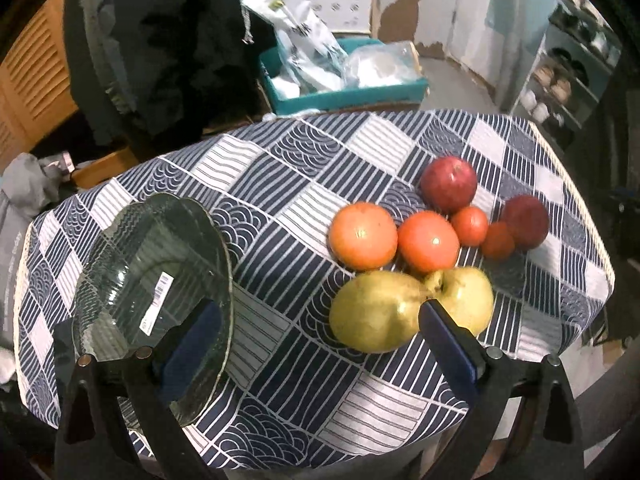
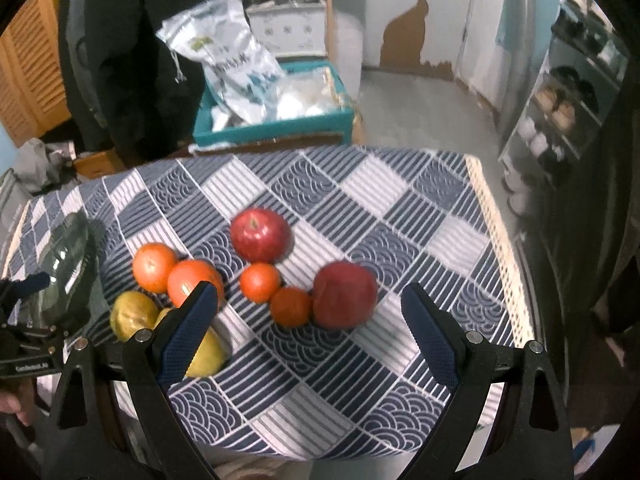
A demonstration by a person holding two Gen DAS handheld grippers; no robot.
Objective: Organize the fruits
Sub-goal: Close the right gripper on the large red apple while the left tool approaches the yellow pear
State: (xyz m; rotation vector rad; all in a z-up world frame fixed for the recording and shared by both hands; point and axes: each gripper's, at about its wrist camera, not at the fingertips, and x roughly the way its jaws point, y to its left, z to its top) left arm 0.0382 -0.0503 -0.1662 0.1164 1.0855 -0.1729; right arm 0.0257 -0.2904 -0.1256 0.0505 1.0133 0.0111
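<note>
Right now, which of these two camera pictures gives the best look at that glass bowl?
The left wrist view: the glass bowl fills the near left, tilted, its ribbed wall and barcode sticker clear. The right wrist view shows the bowl only edge-on at the far left, small and dark.

A table covered by a blue-and-white patchwork tablecloth (image 1: 280, 184) of stripes and wave patterns fills the middle of both views. Low on the left of the left wrist view, a clear glass bowl (image 1: 152, 276) is tilted on its side on the cloth. To the right of centre the fruit lies in a loose cluster: two yellow-green pears (image 1: 380, 312) touching each other nearest the camera, two large oranges (image 1: 363, 236) side by side just above them, two small tangerines (image 1: 470, 226) further right, and two red apples (image 1: 449, 184), one above the oranges and the other at the cluster's right end.
</note>
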